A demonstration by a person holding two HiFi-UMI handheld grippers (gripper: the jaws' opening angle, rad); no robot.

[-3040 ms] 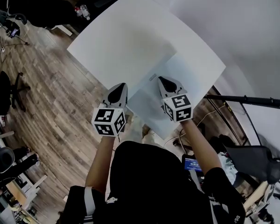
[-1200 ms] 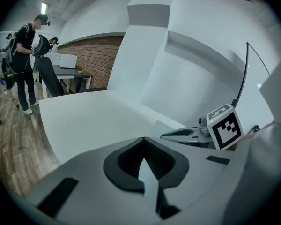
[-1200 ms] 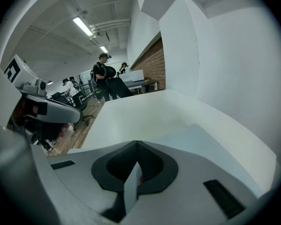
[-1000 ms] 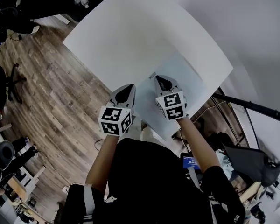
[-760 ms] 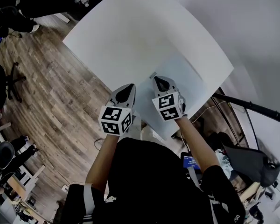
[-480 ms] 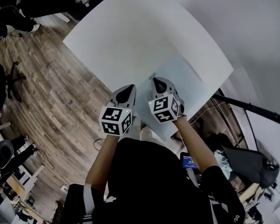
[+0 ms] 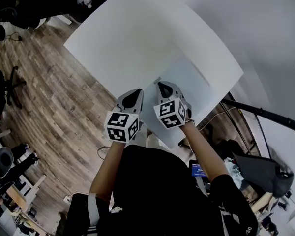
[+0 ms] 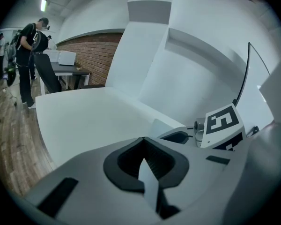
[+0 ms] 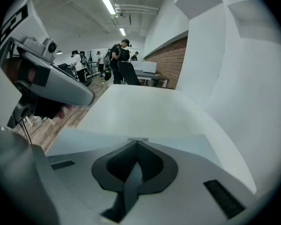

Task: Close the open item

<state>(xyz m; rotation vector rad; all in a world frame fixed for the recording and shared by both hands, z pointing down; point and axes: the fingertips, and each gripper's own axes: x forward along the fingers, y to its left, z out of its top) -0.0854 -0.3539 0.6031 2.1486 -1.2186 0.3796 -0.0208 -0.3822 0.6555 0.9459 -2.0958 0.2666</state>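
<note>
**Item: pale flat item, thin, tabbed on its far edge (to be closed)**

Right tongs point(image 9: 137, 143): tips together, nothing between them, poised low over the item with the nose just short of a small tab point(image 9: 138, 139) on its far edge.

Left tongs point(image 8: 144, 140): tips likewise together and empty, just beside the right tongs, at or just past the item's left edge.

Location: the pale flat item point(image 7: 191, 90) lies under and ahead of the right tongs, on the corner of the white surface point(image 7: 137, 33) nearest the person. Beyond the left tongs the surface ends and wooden floor point(image 7: 64, 107) shows.

Handling (judged): thin and probably light. It looks stiff enough to hold a straight edge, and smooth, so tips may skid on the face. It is likely to slide on the bare surface if pushed sideways, so one tongs should steady it from above. The best hold is the tab or the free far edge, pinched with the tips. A flat press on the top face would do to seat it.

Appearance: a faintly blue-white rectangle, plain and unmarked, very low in profile, with crisp straight edges and one small grey tab. It seems to lie flat, but whether a leaf is raised or it is already down cannot be told from these views, nor what kind of thing it is.
</note>
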